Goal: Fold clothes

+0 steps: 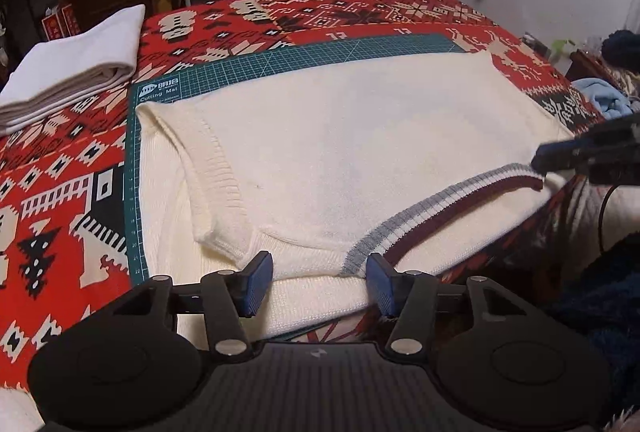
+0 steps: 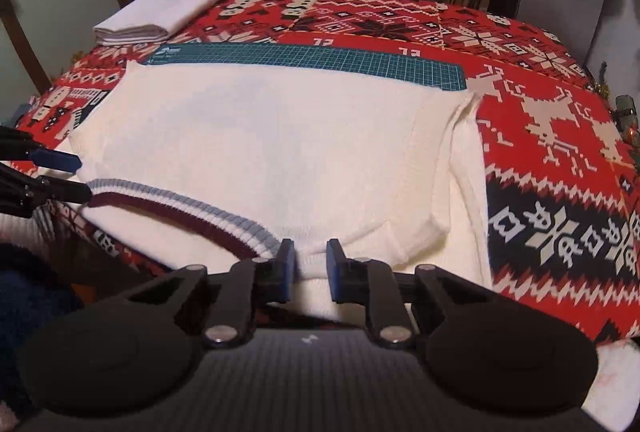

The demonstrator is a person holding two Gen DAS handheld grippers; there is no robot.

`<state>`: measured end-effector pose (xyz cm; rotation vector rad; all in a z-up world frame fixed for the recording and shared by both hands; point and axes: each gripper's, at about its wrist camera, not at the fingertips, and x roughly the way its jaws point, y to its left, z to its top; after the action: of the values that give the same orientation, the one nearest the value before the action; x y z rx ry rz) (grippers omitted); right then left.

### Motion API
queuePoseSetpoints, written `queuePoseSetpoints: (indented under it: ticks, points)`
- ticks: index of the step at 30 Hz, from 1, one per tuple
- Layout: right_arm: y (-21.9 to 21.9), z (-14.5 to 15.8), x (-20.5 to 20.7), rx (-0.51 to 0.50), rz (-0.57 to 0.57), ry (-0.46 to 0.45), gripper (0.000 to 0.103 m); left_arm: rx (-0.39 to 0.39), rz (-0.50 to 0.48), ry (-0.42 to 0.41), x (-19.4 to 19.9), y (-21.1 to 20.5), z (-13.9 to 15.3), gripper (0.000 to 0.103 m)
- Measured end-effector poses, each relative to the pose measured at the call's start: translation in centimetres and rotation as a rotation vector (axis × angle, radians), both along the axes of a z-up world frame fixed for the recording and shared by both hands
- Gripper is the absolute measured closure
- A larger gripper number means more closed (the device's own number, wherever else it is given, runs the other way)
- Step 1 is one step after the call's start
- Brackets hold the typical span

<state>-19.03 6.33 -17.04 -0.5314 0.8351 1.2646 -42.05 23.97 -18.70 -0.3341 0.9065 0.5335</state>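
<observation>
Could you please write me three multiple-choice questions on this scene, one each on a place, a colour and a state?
1. Where does the stack of folded white cloths lie?
A. on the cutting mat
B. on the red patterned cloth, off the mat's far left corner
C. on top of the sweater

2. What colour is the cutting mat under the cream sweater?
A. teal green
B. yellow
C. black

3. How do the left tongs stand?
A. shut on the collar
B. shut on nothing
C. open

Answers:
1 B: the stack sits on the red cloth, clear of the mat and the sweater.
2 A: the gridded strip showing beyond the sweater is teal green.
3 C: a wide gap shows between the blue pads at the sweater's near edge.
</observation>
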Motion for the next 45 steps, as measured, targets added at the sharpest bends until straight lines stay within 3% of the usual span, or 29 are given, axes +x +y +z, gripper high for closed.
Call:
queuePoseSetpoints:
  ticks: [5,8,12,15,17,20,25,30,35,40,45]
  points:
    - [-0.8,0.6,0.8,0.008,-0.023,0.034,0.085,-0.008,0.023,-0.019,-0.4,0.1,0.8,0.065]
    - [-0.7,1.4,1.7,0.038,-0.053,0.008,0.086,-0.018,0.053,-0.078,-0.7,0.8,1.6,0.066]
    - [-0.1,0.4,3.2,0.007,-0.104,0.000,0.094,-0.037,0.098,-0.102,-0.4,2.5,1.5,0.069]
    - [-1.1,-0.3,3.9,0.015,-0.128,0.028,0.098,-0.068,0.145,-0.071,-0.8,3.5,0.4,0.083]
    - [-1.8,-0.4,4.1,0.016,-0.142,0.043,0.098,-0.077,0.159,-0.080,-1.5,3.5,0.4,0.086]
    - [-2.7,-0.4,4.3,0.010,-0.162,0.072,0.098,-0.089,0.180,-0.094,-2.6,3.4,0.3,0.088]
    - [-3.2,0.6,4.5,0.050,-0.176,0.101,0.094,-0.068,0.203,-0.041,-3.2,2.9,0.4,0.088]
    - [-2.2,1.4,4.9,0.096,-0.180,0.072,0.094,-0.156,0.230,-0.134,-4.4,3.5,0.9,0.088]
    - [-2.0,-0.3,6.6,0.062,-0.255,0.094,0.097,-0.138,0.198,-0.177,-3.2,3.3,2.4,0.088]
    - [-3.2,-0.5,7.3,0.065,-0.305,0.136,0.097,-0.133,0.222,-0.135,-2.3,4.6,1.1,0.088]
    - [-3.6,0.9,6.5,0.099,-0.297,0.116,0.094,-0.141,0.258,-0.122,-3.2,5.1,0.3,0.090]
